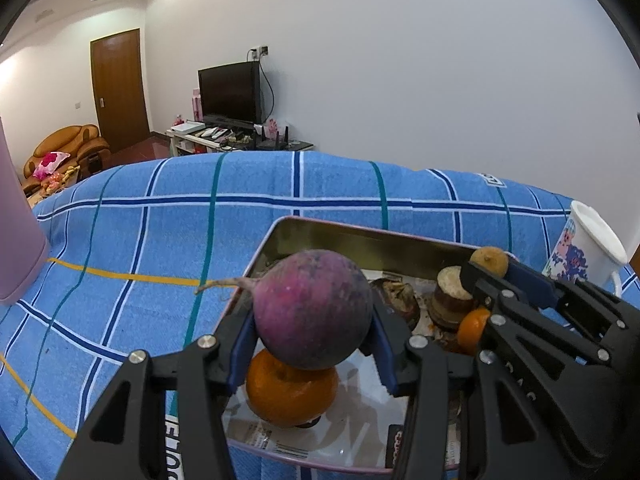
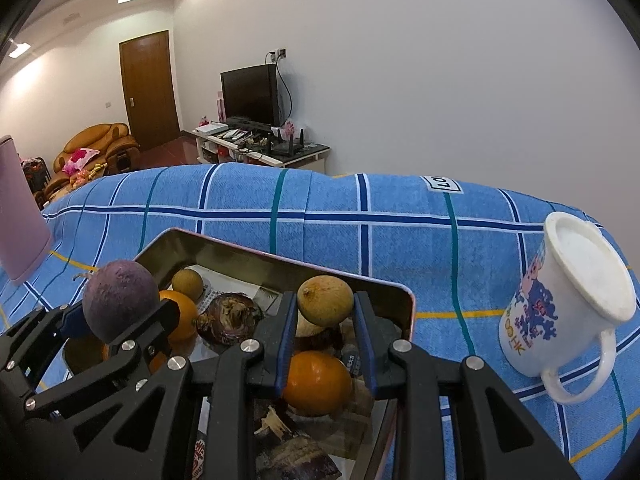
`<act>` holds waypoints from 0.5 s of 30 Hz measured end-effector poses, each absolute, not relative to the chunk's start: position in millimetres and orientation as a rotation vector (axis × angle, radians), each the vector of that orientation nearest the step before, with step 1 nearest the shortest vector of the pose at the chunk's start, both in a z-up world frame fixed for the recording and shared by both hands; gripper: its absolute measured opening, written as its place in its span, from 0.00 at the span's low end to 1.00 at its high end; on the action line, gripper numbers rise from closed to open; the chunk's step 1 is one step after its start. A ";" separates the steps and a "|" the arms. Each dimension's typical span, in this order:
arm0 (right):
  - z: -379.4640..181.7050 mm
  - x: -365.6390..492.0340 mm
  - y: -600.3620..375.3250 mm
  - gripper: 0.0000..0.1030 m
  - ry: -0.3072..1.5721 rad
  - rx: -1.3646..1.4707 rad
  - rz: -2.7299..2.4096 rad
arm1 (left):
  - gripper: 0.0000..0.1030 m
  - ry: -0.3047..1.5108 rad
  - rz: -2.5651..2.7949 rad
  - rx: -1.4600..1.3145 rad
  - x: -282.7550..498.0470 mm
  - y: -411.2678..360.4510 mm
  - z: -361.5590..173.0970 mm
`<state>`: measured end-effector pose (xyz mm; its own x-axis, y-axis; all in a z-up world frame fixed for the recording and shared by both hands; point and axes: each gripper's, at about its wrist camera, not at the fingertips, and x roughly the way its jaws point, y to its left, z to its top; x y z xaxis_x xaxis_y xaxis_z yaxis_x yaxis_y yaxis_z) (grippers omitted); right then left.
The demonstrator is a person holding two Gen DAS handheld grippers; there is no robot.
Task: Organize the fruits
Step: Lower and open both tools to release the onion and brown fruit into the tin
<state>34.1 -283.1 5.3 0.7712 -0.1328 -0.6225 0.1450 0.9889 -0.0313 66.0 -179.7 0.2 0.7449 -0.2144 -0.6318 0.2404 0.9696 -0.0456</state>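
Both grippers are loaded and hanging over the metal tray [image 1: 280, 236].

Left gripper [image 1: 314, 344]: jaws partly open around a big purple radish [image 1: 312, 308], pads pressing both flanks, root tail pointing left. It sits directly above an orange [image 1: 290, 392] at the tray's near end. Don't let go here, since it'd land on the orange and roll. Shift toward the bare floor of the tray just right of the orange, lower until it touches, then open.

Right gripper [image 2: 324, 320]: jaws nearly as tight as they go, clamped on a small tan fruit [image 2: 326, 300] (longan-like, can't confirm). It's held high near the fingertips, so the grip is thin; move slowly, no wrist roll. Below it sit a second orange [image 2: 316, 382] and a cut brown root piece [image 1: 452, 288], so that end is crowded. Aim for a gap, probably beside the other tan fruit [image 2: 187, 283] at the far side.

The two grippers are close together over the tray, so I'd place one at a time, left first since the radish needs more room.

Farther back: a dark bulb [image 2: 230, 318] mid-tray, a white mug [image 2: 568, 300] on the blue plaid cloth [image 1: 160, 240] right of the tray, well clear. A pink container [image 1: 16, 220] stands far left.
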 end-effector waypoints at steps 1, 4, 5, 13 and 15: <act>5.2 34.2 -283.3 0.29 0.673 0.019 -0.150 | 0.50 0.686 -0.248 0.041 66.5 -181.5 0.1; 4.8 34.6 -283.4 0.29 0.677 0.020 -0.149 | 0.50 0.684 -0.252 0.045 66.2 -182.5 -0.4; 4.3 34.4 -283.9 0.29 0.679 0.022 -0.149 | 0.50 0.683 -0.252 0.046 65.6 -182.6 -0.8; -1.3 31.7 -286.9 0.30 0.688 0.062 -0.115 | 0.50 0.679 -0.243 0.052 62.6 -183.9 -2.1; -1.4 29.9 -291.0 0.30 0.685 0.095 -0.094 | 0.52 0.664 -0.239 0.064 59.1 -184.8 -1.1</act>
<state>29.9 -291.0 -1.4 0.7703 -0.0548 -0.6354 0.1176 0.9914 0.0570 59.1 -184.8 -1.1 0.7611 -0.1991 -0.6173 0.2399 0.9706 -0.0174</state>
